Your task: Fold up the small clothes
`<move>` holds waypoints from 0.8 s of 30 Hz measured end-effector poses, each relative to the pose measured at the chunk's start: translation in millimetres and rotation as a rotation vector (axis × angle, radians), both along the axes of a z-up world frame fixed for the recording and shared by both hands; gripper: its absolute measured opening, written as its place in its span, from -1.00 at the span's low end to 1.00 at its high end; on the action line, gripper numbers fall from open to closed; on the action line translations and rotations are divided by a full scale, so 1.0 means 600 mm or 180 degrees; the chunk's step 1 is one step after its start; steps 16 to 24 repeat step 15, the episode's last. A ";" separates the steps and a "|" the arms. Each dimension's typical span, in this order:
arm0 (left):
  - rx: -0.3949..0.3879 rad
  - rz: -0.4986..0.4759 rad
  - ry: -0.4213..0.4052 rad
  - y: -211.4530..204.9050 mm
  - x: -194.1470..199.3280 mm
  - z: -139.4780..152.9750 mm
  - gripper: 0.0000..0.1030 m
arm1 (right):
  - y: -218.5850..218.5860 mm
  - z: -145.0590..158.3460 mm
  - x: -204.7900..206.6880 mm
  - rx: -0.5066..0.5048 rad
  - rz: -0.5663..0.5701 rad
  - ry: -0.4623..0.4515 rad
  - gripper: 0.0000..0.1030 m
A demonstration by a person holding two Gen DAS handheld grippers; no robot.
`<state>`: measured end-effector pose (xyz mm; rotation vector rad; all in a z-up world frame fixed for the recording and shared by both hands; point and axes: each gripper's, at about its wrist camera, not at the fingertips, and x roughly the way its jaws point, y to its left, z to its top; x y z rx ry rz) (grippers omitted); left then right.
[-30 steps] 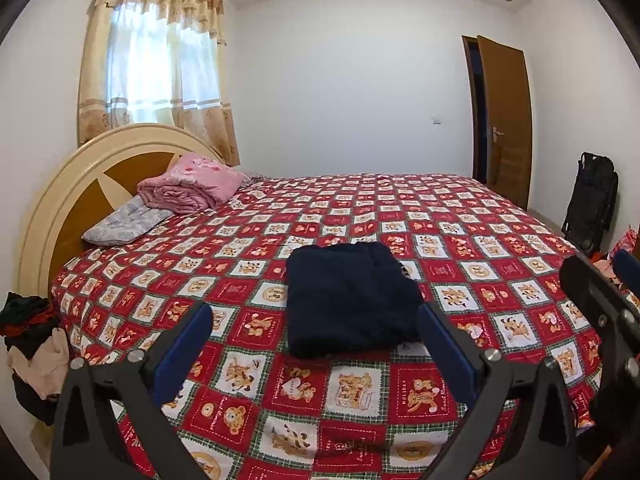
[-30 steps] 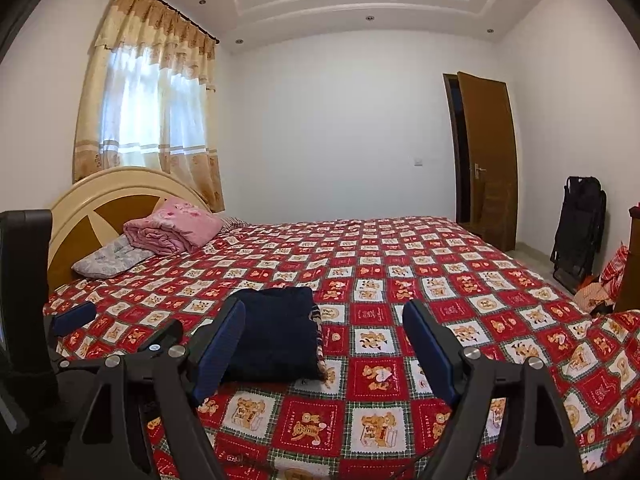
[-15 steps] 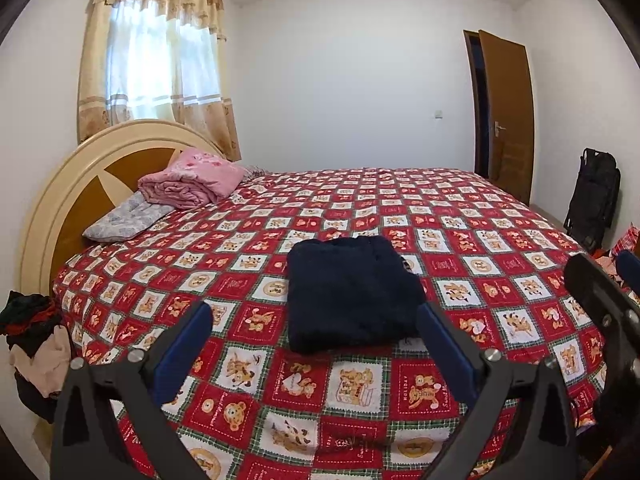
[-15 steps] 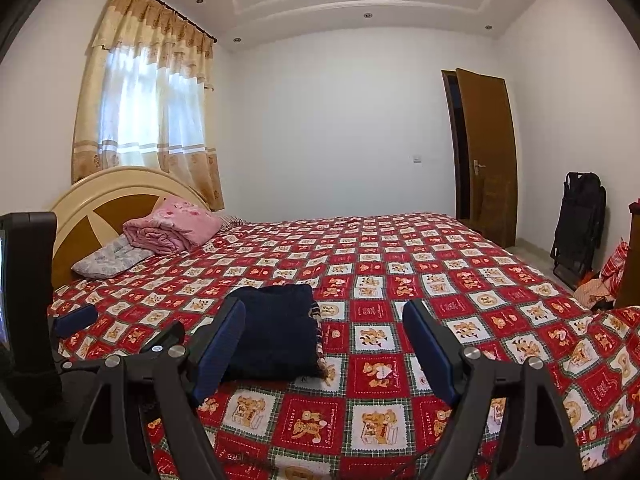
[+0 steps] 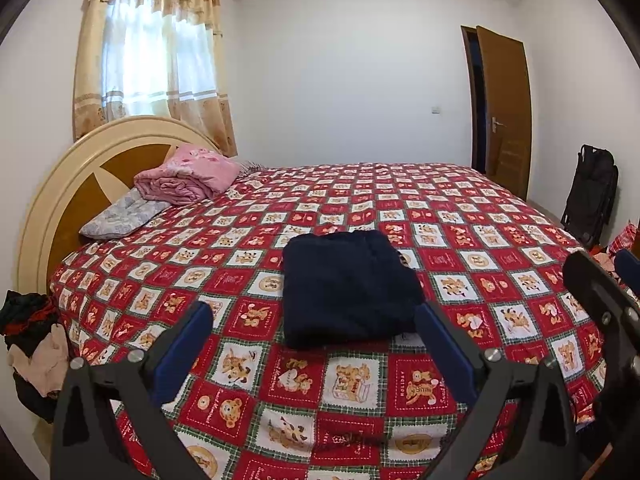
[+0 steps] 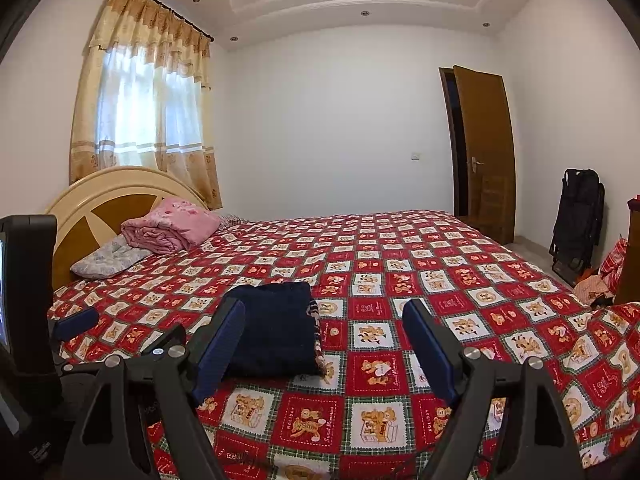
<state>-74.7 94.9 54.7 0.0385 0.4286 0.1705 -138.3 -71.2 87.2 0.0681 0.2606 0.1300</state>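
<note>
A dark navy garment (image 5: 348, 288) lies folded into a flat rectangle on the red bear-patterned bedspread (image 5: 460, 240). My left gripper (image 5: 314, 318) stands open just short of the garment's near edge, nothing between its blue pads. In the right wrist view the same folded garment (image 6: 276, 328) sits ahead and left of centre. My right gripper (image 6: 324, 318) is open and empty, its left finger in front of the garment's left side. The left gripper's blue tip (image 6: 76, 322) shows at the far left there.
A pink folded blanket (image 5: 188, 178) and a grey pillow (image 5: 120, 216) rest by the cream headboard (image 5: 60, 184). A heap of clothes (image 5: 32, 344) hangs off the bed's left corner. A brown door (image 5: 504, 112) and black folded chair (image 5: 588, 192) stand at right.
</note>
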 end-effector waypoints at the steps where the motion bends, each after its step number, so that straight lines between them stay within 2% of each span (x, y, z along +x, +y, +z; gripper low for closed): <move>1: -0.0002 -0.0005 0.0000 0.000 0.000 0.000 1.00 | -0.001 -0.001 0.000 0.0002 0.0000 0.0005 0.59; 11: -0.0107 -0.0117 0.0030 0.001 0.000 -0.007 1.00 | -0.001 -0.006 0.007 -0.0013 0.0006 0.0065 0.59; 24: -0.0081 -0.0146 0.0036 -0.002 0.001 -0.007 1.00 | -0.004 -0.007 0.008 0.0007 0.0001 0.0074 0.59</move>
